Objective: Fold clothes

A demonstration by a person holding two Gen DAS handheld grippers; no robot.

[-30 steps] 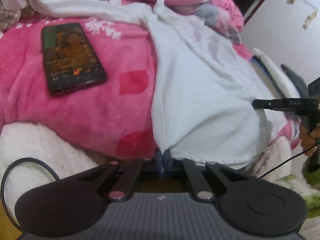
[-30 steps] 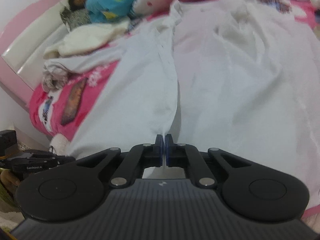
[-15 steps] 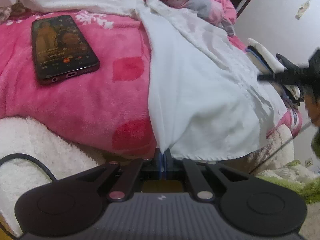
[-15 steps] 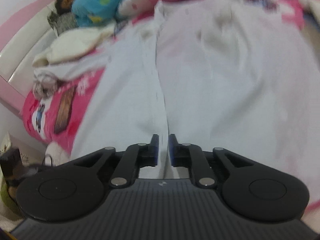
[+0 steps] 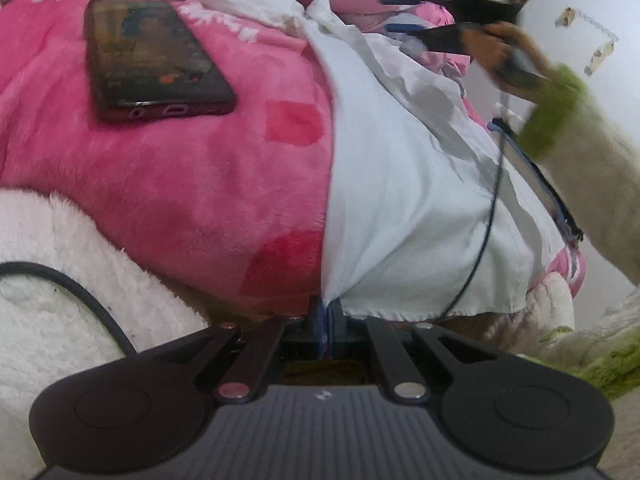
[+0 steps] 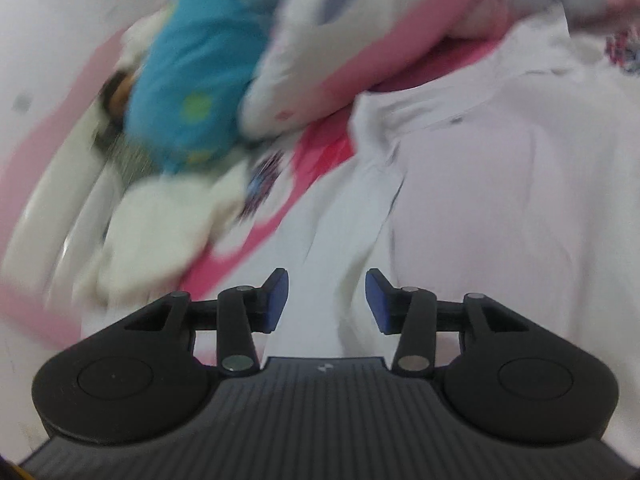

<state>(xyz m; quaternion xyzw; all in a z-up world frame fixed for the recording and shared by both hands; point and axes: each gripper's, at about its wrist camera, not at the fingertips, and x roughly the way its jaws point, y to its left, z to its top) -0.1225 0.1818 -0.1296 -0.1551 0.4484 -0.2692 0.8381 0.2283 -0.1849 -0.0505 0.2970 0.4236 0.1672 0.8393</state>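
Folding has barely begun, we judge: our left tongs (image 5: 324, 320) pinch the near hem of the white shirt (image 5: 400, 200) spread on the pink-blanketed bed (image 5: 180, 184), while our right tongs (image 6: 327, 300) are opening, empty, above its far part. A phone (image 5: 148, 60) lies left.

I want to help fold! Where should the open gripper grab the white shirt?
Probably the collar end of the white shirt, where the cloth bunches into a raised ridge. The right gripper, jaws opening and empty, could come from above and pinch that ridge. The left gripper already clamps the hem corner, so the shirt would stretch between them.
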